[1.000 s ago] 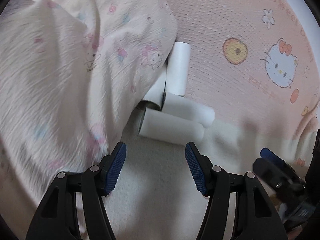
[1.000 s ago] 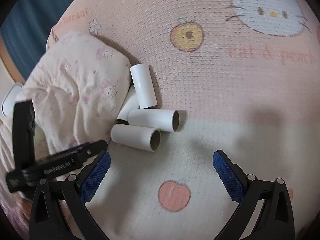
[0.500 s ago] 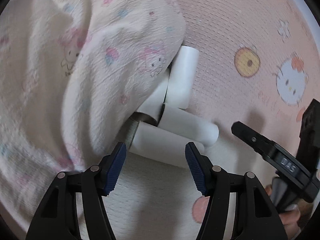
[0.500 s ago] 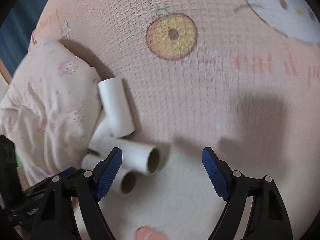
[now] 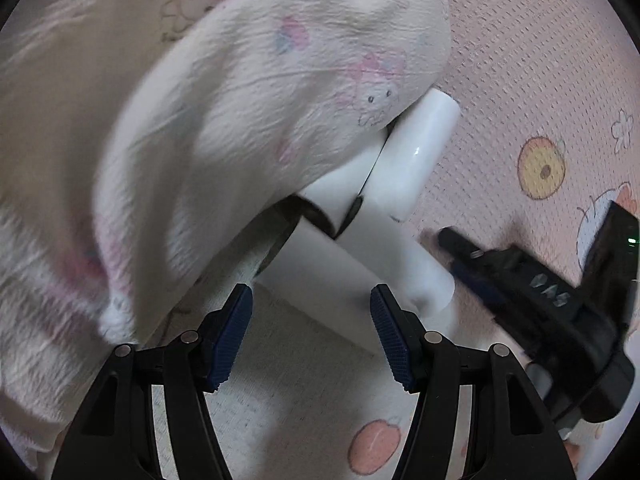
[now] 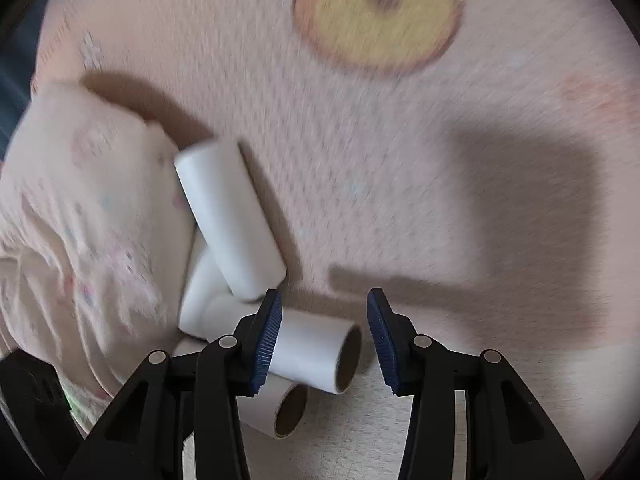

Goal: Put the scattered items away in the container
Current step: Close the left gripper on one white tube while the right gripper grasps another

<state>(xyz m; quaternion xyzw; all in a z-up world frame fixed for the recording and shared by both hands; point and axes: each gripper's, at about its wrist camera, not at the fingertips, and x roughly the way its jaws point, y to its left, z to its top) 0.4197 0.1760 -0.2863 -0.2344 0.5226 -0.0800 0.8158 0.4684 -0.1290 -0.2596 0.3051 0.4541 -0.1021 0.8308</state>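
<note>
Four tubes (image 6: 232, 220) lie on the bed (image 6: 400, 160), none tidied. Left gripper (image 5: 312, 330) open; right gripper (image 6: 322, 340) closing around one, not touching.

A rumpled cream cloth printed with pastel cartoon animals (image 5: 224, 128) is seen at upper left, laid on a pink textured sheet with fruit prints (image 5: 520, 92) at right.

the crumpled blanket (image 5: 248, 128) hides part of one white tube (image 5: 340, 188); the bedsheet print (image 6: 378, 12) is blurred
</note>
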